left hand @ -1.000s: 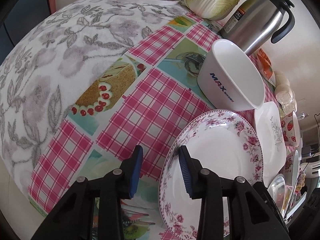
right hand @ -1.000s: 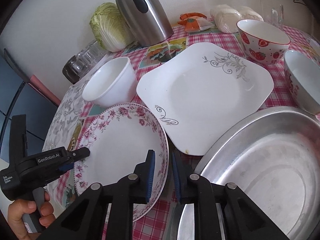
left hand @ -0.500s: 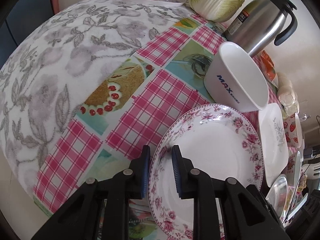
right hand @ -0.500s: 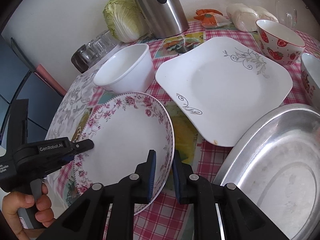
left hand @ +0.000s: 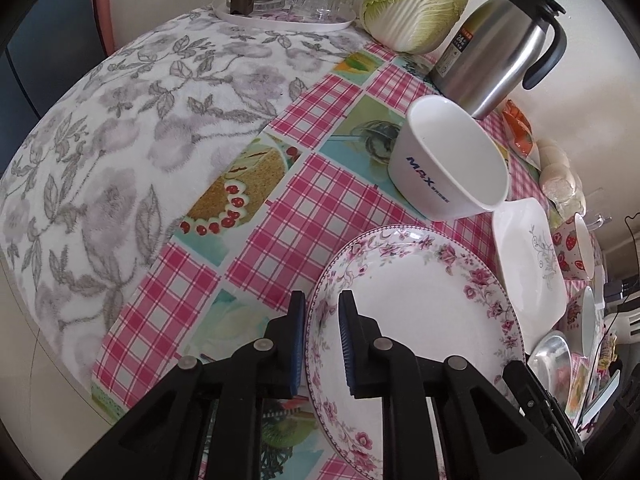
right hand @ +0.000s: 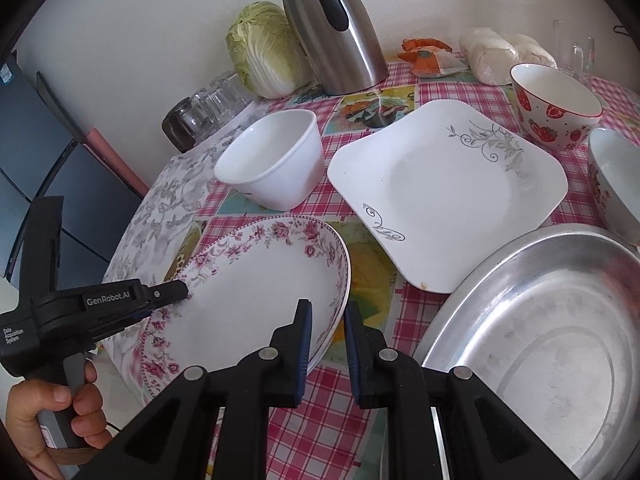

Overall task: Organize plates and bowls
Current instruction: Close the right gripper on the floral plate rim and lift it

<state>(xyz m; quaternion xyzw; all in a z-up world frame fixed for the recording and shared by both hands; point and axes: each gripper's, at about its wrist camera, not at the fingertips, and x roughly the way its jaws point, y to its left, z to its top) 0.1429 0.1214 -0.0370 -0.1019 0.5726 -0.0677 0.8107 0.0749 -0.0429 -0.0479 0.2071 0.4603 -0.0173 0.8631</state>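
Floral plate (right hand: 256, 288) lifted and tilted above the checked tablecloth (left hand: 320, 200), in front of the white bowl (right hand: 276, 160). Left gripper (left hand: 322, 316) clenched on its left rim, right gripper (right hand: 326, 322) clenched on its right rim. Square plate (right hand: 440, 184) just beside.

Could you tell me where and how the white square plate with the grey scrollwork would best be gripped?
Probably by the thin raised rim at the near corner of the square plate, approaching low from the front: that corner overhangs the cloth beside the steel tray, so one finger could slip beneath.
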